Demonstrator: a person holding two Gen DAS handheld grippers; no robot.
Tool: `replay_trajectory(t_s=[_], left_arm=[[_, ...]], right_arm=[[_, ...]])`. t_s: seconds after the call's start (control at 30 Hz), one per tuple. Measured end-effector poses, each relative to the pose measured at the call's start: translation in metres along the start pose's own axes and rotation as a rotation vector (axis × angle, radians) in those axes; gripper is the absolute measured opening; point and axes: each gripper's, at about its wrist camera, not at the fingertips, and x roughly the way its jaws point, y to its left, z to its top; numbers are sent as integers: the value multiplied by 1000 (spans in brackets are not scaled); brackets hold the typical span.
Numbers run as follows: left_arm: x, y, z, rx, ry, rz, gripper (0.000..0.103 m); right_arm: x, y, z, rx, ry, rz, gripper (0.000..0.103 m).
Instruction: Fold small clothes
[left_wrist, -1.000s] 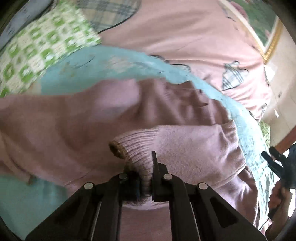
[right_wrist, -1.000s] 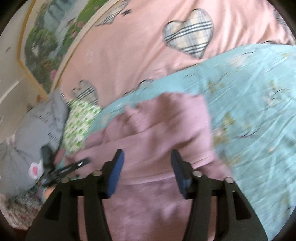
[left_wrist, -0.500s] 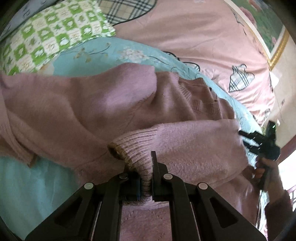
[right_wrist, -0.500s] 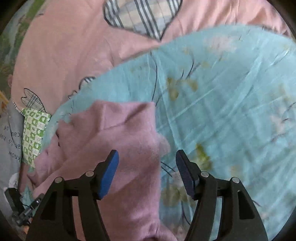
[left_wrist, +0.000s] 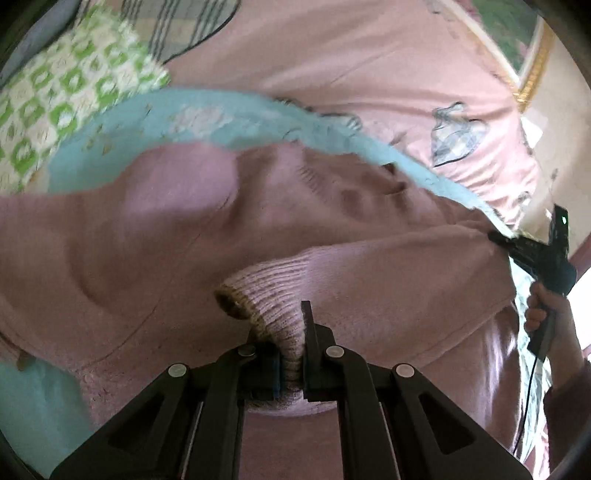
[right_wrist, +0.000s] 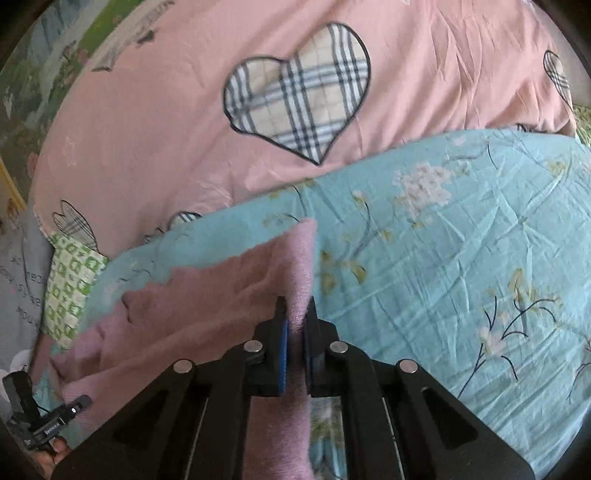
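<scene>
The left gripper is clenched on the ribbed cuff of the pink sweater, exactly as it was a second ago, the sleeve drawn across the body of the garment. The change is on the other side: the right gripper, which hung wide open over the sweater's edge a moment back, has just been closing, and its blue pads now pinch a fold of pink knit at the sweater's right border. With both ends grasped, I'd say the sweater is ready to be lifted or folded over, likely the sleeve side brought inward.

The sweater lies rumpled on the blue flowered sheet, which reaches out bare to the sweater's right. Left of the sweater, beyond its far corner, sits a green-and-white checked cloth. Behind the sweater spreads the pink quilt with plaid hearts. Nothing lies on top of the sweater; the only hindrance I'd expect is its own bunching near the collar, which may carry into the fold.
</scene>
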Motion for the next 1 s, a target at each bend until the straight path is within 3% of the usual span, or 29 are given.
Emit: replay_trajectory(t_s=[0.17, 0.23, 0.3, 0.37, 0.5, 0.53, 0.57, 0.63, 0.8, 1.0], left_arm=[[3, 21, -4, -18, 11, 14, 6], [3, 23, -7, -15, 31, 7, 11], [-2, 24, -12, -2, 40, 21, 20], [-13, 26, -19, 5, 43, 39, 32], [-50, 42, -35, -23, 7, 82, 43], [-61, 49, -39, -37, -6, 102, 51], [-72, 57, -42, -63, -18, 131, 65], [-92, 77, -46, -130, -46, 165, 76], [-120, 132, -46, -318, -61, 187, 76], [-117, 165, -36, -406, -31, 221, 76]], right_arm=[[33, -1, -22, -9, 79, -45, 8], [41, -4, -30, -4, 104, -83, 11], [35, -6, -33, 16, 89, -124, 23], [22, -6, -34, 35, 61, -158, 44], [-16, 7, -46, 59, -4, -59, 49], [-27, 15, -53, 53, -7, -22, 51], [-34, 22, -60, 46, -5, 10, 52], [-45, 35, -74, 32, 7, 56, 54], [-62, 70, -119, 18, 76, 169, 55], [-63, 103, -161, -31, 154, 235, 55]])
